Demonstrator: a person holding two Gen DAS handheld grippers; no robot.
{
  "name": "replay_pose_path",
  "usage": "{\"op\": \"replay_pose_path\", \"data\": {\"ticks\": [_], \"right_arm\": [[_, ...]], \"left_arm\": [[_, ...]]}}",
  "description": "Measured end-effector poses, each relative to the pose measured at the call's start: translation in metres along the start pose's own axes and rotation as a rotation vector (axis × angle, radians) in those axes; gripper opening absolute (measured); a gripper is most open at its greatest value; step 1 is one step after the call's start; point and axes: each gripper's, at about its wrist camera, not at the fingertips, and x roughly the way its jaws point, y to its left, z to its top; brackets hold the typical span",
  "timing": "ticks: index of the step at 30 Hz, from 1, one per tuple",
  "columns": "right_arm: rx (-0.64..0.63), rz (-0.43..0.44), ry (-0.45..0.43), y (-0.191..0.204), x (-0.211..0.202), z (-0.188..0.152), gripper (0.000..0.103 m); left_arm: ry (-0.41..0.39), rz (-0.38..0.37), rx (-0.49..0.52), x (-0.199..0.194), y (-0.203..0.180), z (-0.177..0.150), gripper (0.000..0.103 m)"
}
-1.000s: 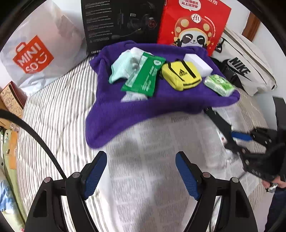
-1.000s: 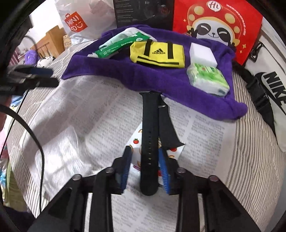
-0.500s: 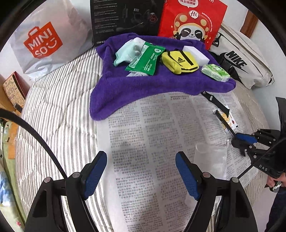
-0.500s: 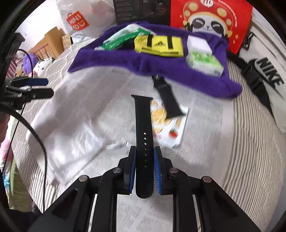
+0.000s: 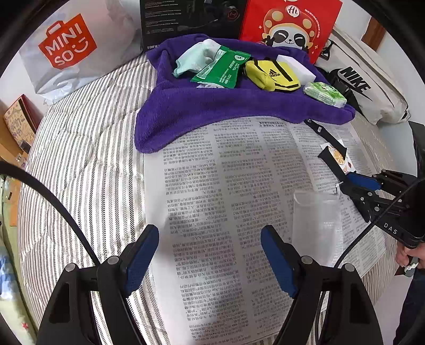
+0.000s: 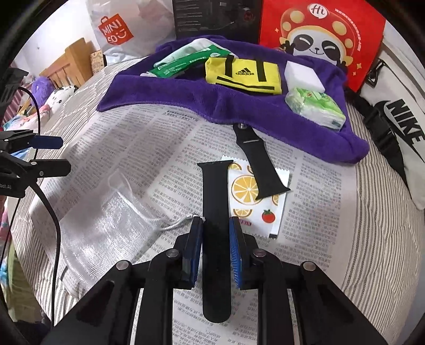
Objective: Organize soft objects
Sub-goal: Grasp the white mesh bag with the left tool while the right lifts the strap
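My right gripper (image 6: 215, 233) is shut on a black watch strap (image 6: 214, 193) and holds it just above the newspaper (image 6: 159, 143). A second black strap half (image 6: 255, 162) lies on a fruit-print packet (image 6: 255, 196). A clear drawstring pouch (image 6: 106, 223) lies left of the strap; it also shows in the left wrist view (image 5: 316, 225). My left gripper (image 5: 209, 254) is open and empty over the newspaper (image 5: 212, 185). A purple towel (image 5: 212, 106) at the back holds a yellow pouch (image 5: 271, 75), a green packet (image 5: 220, 71), a tissue pack (image 5: 324, 94), a white block (image 5: 294, 66) and a mint cloth (image 5: 191, 58).
A white Miniso bag (image 5: 71, 47), a black box (image 5: 186, 21) and a red panda bag (image 5: 289, 26) stand behind the towel. A white Nike bag (image 5: 366, 87) lies at the right. The striped bedcover (image 5: 79, 159) lies under everything.
My right gripper has lifted one strap off the fruit packet and pulled it back toward the pouch. My left gripper has drawn back from the towel and stays open.
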Motion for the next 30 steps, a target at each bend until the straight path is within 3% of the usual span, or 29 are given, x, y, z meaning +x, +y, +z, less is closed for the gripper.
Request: {"op": "replay_pose_path", "data": {"ticks": [6,12,15,20,25,29,30], "right_arm": [[0.062,0.052,-0.012,-0.01,-0.017,-0.011,0.02],[0.114,0.013,-0.016,-0.028,-0.037,-0.033,0.02],[0.133,0.001,-0.009,-0.035,-0.038,-0.041,0.02],[0.139,0.004,0.012,-0.037,-0.031,-0.047,0.02],[0.145,0.018,-0.005,-0.038,-0.03,-0.051,0.022],[0.134,0.014,-0.009,-0.041,-0.036,-0.058,0.047],[0.129,0.005,-0.01,-0.042,-0.038,-0.06,0.049]], "left_arm": [[-0.002,-0.011,0.026,-0.003,-0.01,-0.006,0.078],[0.002,-0.034,0.068,-0.003,-0.033,-0.009,0.078],[-0.006,-0.096,0.071,-0.003,-0.045,-0.008,0.078],[-0.025,-0.173,0.19,-0.002,-0.083,-0.007,0.078],[0.002,-0.141,0.347,0.016,-0.117,-0.01,0.078],[-0.002,-0.087,0.422,0.023,-0.133,-0.011,0.083],[-0.001,-0.089,0.428,0.023,-0.135,-0.011,0.083]]}}
